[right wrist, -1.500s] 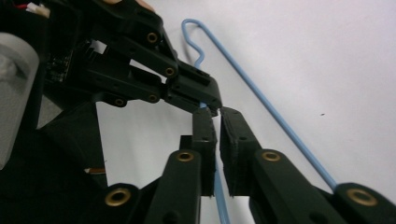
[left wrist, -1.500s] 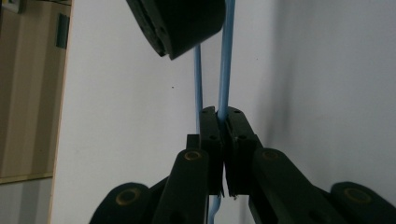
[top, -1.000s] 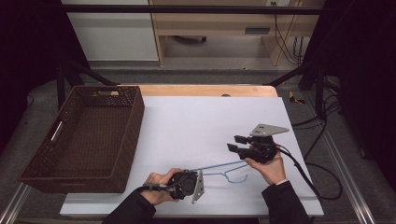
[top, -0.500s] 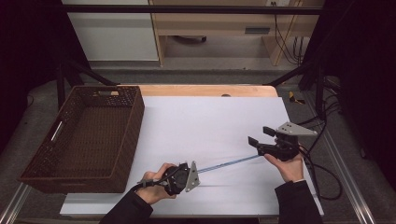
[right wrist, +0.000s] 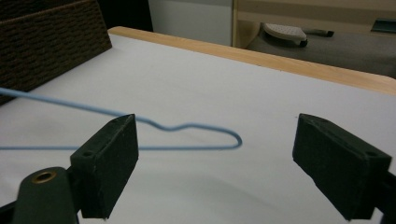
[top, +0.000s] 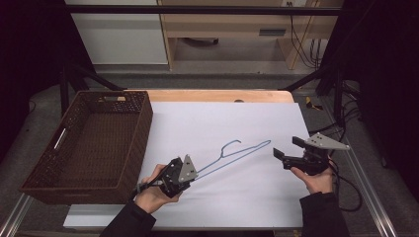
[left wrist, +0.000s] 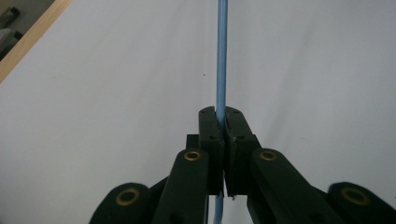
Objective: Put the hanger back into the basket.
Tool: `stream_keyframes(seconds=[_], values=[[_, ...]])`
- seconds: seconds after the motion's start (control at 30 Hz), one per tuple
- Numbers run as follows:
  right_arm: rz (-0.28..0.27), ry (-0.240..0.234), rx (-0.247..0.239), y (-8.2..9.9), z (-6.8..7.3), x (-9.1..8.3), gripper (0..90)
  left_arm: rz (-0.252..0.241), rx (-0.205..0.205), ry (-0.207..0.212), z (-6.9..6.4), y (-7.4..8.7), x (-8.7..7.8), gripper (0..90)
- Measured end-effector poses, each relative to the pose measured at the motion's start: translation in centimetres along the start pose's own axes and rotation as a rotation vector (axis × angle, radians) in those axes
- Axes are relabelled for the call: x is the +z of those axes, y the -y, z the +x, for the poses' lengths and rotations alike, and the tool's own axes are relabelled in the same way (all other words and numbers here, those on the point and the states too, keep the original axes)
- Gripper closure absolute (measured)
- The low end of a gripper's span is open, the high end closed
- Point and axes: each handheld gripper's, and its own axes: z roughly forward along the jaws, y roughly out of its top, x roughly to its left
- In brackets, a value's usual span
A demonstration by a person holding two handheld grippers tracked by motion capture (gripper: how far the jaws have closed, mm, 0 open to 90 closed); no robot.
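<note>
Left gripper [top: 179, 174] pinches thin blue wire hanger [top: 236, 150] beside woven basket [top: 94, 143].

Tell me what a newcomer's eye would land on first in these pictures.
First the thin blue wire hanger, stretched across the middle of the white table, one end pinched in the shut left gripper at the front. To its right the right gripper stands apart from the hanger; its jaws have just been opening and hold nothing. At the table's left edge sits a dark brown woven basket.
</note>
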Motion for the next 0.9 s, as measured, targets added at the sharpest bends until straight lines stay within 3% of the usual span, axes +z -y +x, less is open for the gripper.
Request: stream_keyframes(seconds=[0.2,0.3,0.63,0.67,0.9], values=[[0.009,-0.003,0.005,0.7,0.2,-0.4,10.7,-0.005,-0.091,-0.007,0.8,0.0,-0.6,87.4],[0.01,-0.005,0.015,1.0,0.2,-0.5,10.3,-0.007,-0.112,-0.012,1.1,0.0,-1.0,87.4],[0.019,-0.015,0.001,2.1,0.6,-0.6,5.4,-0.067,-0.206,-0.035,2.1,-0.1,-3.1,87.4],[0.025,-0.014,0.006,2.2,0.7,-0.6,4.7,-0.078,-0.231,-0.041,2.4,-0.1,-3.5,87.4],[0.023,-0.007,0.011,2.5,0.5,-1.0,4.4,-0.1,-0.256,-0.057,3.1,-0.1,-4.7,87.4]])
